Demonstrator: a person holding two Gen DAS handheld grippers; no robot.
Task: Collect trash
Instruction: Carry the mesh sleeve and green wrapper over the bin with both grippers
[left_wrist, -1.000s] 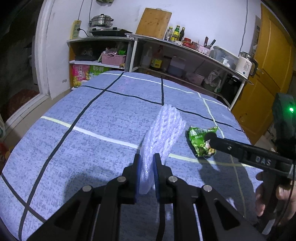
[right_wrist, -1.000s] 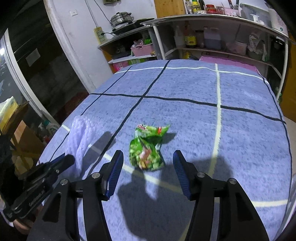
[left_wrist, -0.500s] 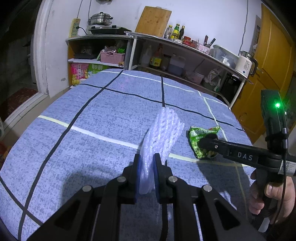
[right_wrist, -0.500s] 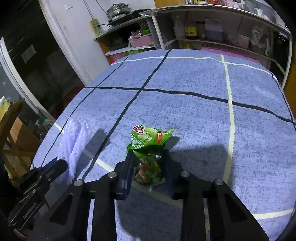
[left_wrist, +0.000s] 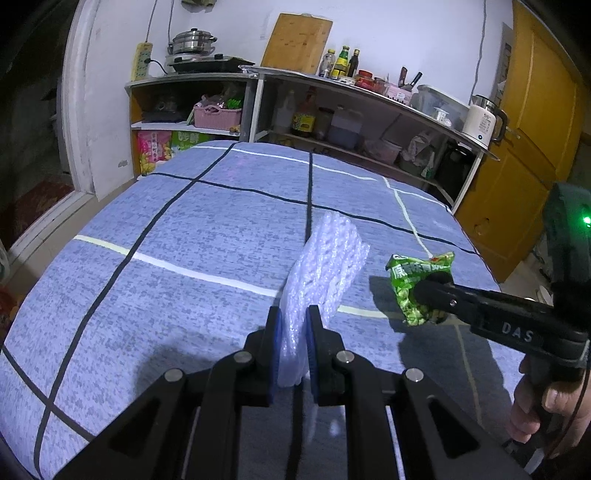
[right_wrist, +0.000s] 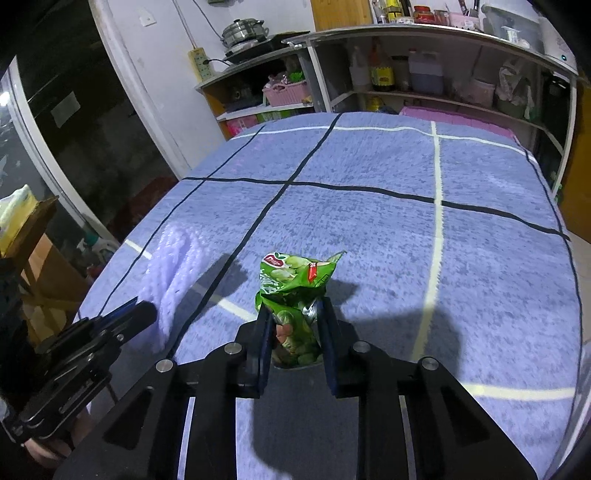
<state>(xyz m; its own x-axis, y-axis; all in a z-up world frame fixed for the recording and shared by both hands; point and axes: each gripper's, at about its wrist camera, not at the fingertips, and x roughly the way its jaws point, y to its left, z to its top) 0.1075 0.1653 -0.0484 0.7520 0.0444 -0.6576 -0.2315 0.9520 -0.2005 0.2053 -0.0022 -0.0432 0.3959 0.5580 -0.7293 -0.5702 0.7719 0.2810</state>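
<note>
The crumpled green snack wrapper (right_wrist: 293, 291) sits pinched between my right gripper (right_wrist: 293, 332) pads, whose jaws are closing on it above the blue checked tablecloth (right_wrist: 406, 229). My left gripper (left_wrist: 293, 343) is clamped tight on the white foam net sleeve (left_wrist: 325, 266), which stands upright just beside the wrapper.
</note>
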